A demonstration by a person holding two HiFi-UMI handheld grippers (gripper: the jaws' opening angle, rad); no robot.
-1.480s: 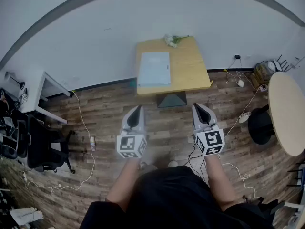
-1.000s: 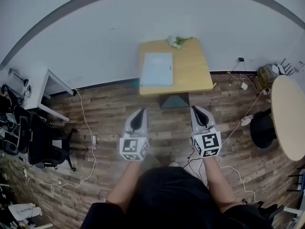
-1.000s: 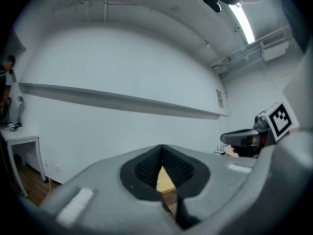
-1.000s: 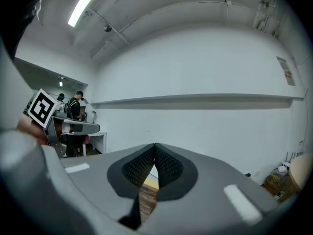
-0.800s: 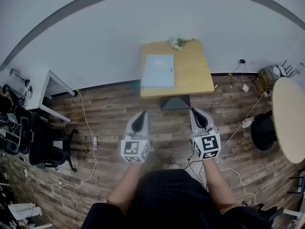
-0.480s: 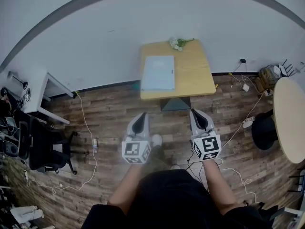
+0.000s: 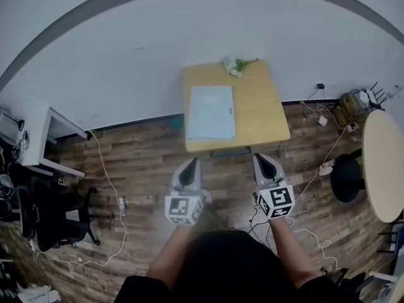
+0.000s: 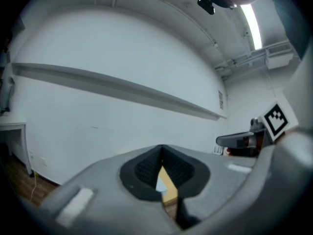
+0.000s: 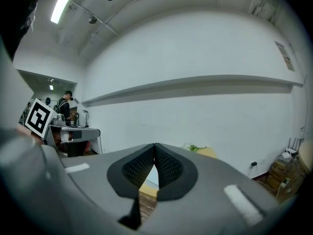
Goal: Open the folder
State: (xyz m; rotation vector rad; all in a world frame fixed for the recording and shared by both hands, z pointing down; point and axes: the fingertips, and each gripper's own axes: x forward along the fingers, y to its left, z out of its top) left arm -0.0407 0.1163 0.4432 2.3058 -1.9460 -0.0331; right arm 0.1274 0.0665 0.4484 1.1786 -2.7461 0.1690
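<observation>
Both grippers have closed in on the wooden table [image 7: 260, 106], whose near edge now sits just beyond their tips. Left gripper [image 7: 191, 163] and right gripper [image 7: 260, 159], smooth grey shells with black ribbed pads, each have their jaws pressed together with nothing between them. On the table's left half lies the pale blue folder [image 7: 211, 111], a flat rectangle, closed, its contents hidden. Its long axis runs from the table's near edge toward the wall. White flowers [image 7: 235, 66] rest at the table's far edge. Dark plank floor [image 7: 139, 163] surrounds the table.
</observation>
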